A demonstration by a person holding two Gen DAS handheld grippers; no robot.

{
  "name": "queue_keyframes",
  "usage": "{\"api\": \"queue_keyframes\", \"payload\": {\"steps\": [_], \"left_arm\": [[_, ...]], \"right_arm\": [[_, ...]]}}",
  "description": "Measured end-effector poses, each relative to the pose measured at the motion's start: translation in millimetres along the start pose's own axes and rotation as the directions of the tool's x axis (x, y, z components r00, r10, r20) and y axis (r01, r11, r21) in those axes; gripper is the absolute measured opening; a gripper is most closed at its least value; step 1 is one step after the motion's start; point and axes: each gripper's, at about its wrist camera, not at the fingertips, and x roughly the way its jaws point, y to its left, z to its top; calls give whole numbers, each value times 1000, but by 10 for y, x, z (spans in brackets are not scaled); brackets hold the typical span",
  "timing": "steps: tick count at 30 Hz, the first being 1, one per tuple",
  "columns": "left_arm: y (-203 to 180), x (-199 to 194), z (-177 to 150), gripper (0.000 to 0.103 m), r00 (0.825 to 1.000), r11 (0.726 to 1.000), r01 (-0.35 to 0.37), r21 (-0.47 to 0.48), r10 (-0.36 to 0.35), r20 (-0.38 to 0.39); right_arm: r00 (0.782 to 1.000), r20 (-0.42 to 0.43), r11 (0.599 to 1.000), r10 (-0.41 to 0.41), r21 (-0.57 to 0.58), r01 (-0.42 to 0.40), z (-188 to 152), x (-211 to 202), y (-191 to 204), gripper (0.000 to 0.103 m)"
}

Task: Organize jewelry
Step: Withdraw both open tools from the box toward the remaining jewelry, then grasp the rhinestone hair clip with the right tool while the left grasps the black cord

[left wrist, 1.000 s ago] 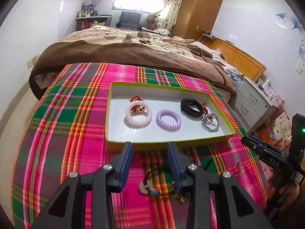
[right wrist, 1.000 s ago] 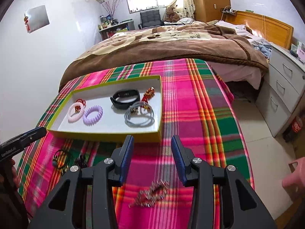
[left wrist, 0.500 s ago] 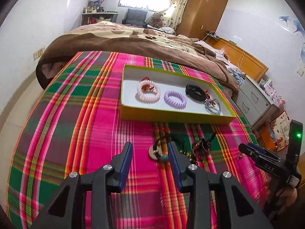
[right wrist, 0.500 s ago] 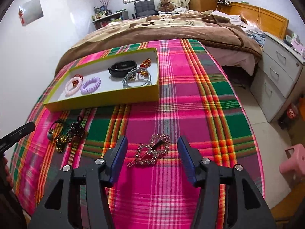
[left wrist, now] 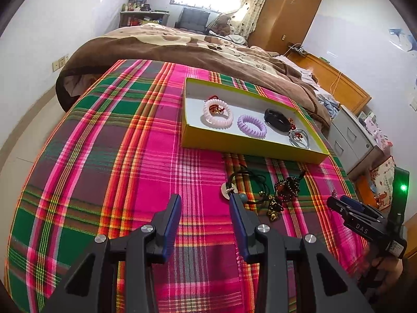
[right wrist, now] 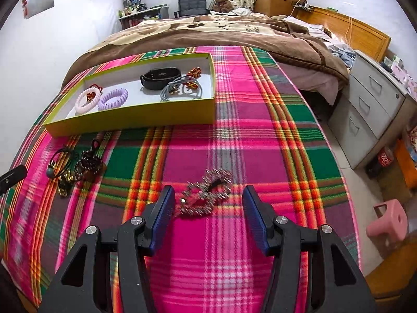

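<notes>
in the right wrist view, the right gripper (right wrist: 207, 195) hangs low in the frame with its blue-padded jaws spread wide, gripping nothing. a rhinestone hair clip (right wrist: 207, 192) lies on the plaid blanket (right wrist: 260, 135) just ahead of the tips, between the two fingers. in the upper left of that frame sits a yellow-green tray (right wrist: 135, 118) holding a pink coil bracelet (right wrist: 86, 101), a purple coil bracelet (right wrist: 114, 98), a black band (right wrist: 159, 77) and a grey cord ring (right wrist: 182, 91). at the left edge, below the tray, a tangle of dark cords and beads (right wrist: 75, 165) rests on the blanket.

in the left wrist view, the left gripper (left wrist: 204, 203) is at the bottom centre, its jaws also apart and empty. the same tangle of cords and beads (left wrist: 263, 190) lies just right of its right finger, with the round pendant touching or almost touching that tip; i cannot tell which. the tray (left wrist: 234, 146) is right of centre in the upper half. the other gripper shows at the lower right edge.
</notes>
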Motion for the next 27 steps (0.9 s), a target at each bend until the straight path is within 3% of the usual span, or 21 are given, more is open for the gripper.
{"api": "queue_keyframes", "payload": {"steps": [2,14,16,18,27], "left_arm": [[-11,4,-4,38,1000,1000,2,4,-2,-3],[-175,115,-32,38,999,999,14,29,-13,-37],[-187,126,-33,38,999,999,18,33,-16,-41],[-191,145,-33,38,999,999,23,29,-22,-48],[-275,252,23,38,998,998,-9,54,13,-65]], "right_arm": [[1000,1,1000,-5,-11,5,-44,-35,-37,50],[1000,-2,998,9,-63,-9,-4,-2,-37,49],[1000,1,998,16,-60,-16,-10,-11,-40,41],[1000,6,998,18,-57,-18,-19,-28,-48,24],[998,26,998,57,-14,-57,-36,-69,-142,21]]}}
